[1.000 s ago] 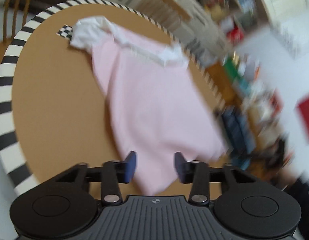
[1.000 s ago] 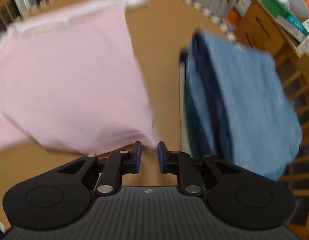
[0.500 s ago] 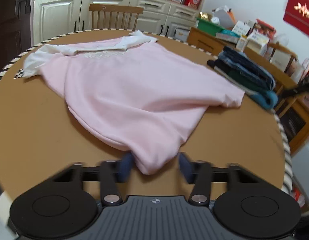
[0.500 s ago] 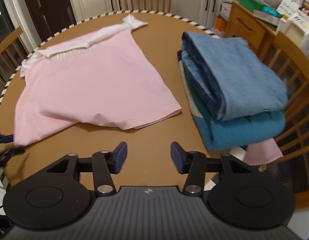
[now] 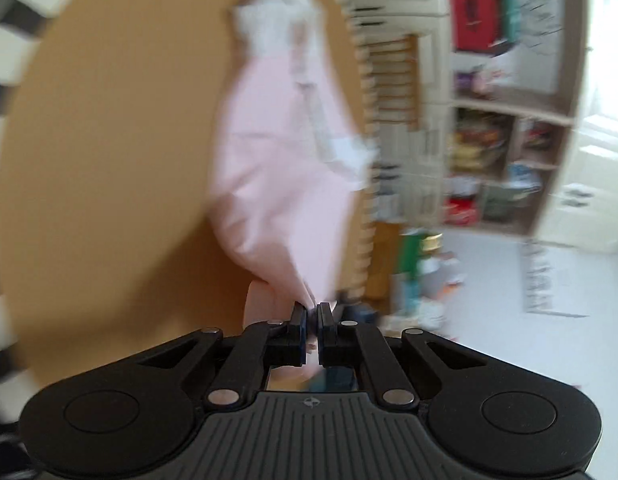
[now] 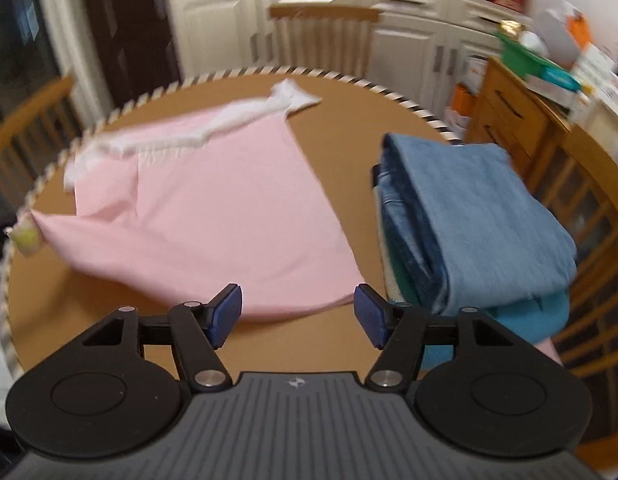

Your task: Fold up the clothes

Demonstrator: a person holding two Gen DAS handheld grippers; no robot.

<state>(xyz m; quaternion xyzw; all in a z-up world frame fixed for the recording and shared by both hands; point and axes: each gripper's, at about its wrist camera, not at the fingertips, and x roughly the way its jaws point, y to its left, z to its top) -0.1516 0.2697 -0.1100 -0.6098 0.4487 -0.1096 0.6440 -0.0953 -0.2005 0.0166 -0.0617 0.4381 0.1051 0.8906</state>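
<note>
A pink shirt (image 6: 213, 208) with white sleeves and collar lies spread on the round brown table (image 6: 341, 120). My left gripper (image 5: 312, 312) is shut on the shirt's bottom corner (image 5: 301, 280) and pulls the cloth (image 5: 277, 152) taut; this view is blurred and tilted. In the right wrist view that pinched corner (image 6: 41, 224) is lifted at the table's left edge. My right gripper (image 6: 297, 308) is open and empty, just in front of the shirt's near hem and above the table.
A stack of folded blue and teal clothes (image 6: 469, 216) sits on the table's right side. Wooden chairs (image 6: 321, 36) stand around the table. A wooden sideboard (image 6: 517, 108) with clutter is at the right, white cabinets behind.
My left gripper has closed on the shirt's bottom corner and pulled it out to the left, swinging its view. My right gripper has opened wider and stays near the hem.
</note>
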